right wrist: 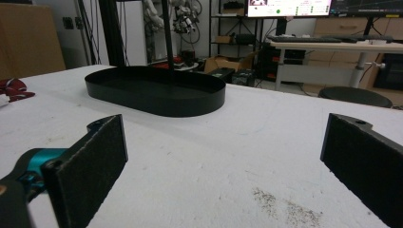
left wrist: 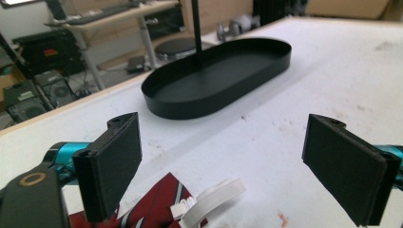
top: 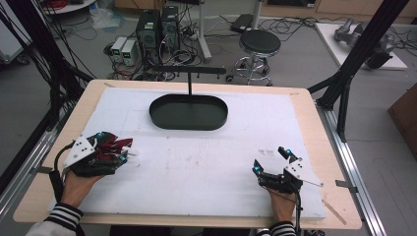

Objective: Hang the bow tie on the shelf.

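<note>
A dark red striped tie [top: 123, 143] with a white band [left wrist: 214, 199] lies crumpled on the white mat at the left front. My left gripper [top: 112, 146] hovers open over it, and the tie [left wrist: 152, 206] shows low between the jaws in the left gripper view, apart from both pads. A black oval tray [top: 196, 117] sits at the back centre, with a thin post [top: 190, 84] and crossbar rising from its far side. My right gripper [top: 270, 158] rests open at the right front with nothing between its fingers. It faces the tray [right wrist: 180, 102], and the tie [right wrist: 14, 89] shows far left.
A white mat [top: 206, 162] covers most of the wooden table. A dark speckled smudge [top: 265, 152] marks it just ahead of the right gripper. Beyond the table stand a black stool [top: 259, 43], computer towers [top: 157, 29] and cables. Black frame posts flank both sides.
</note>
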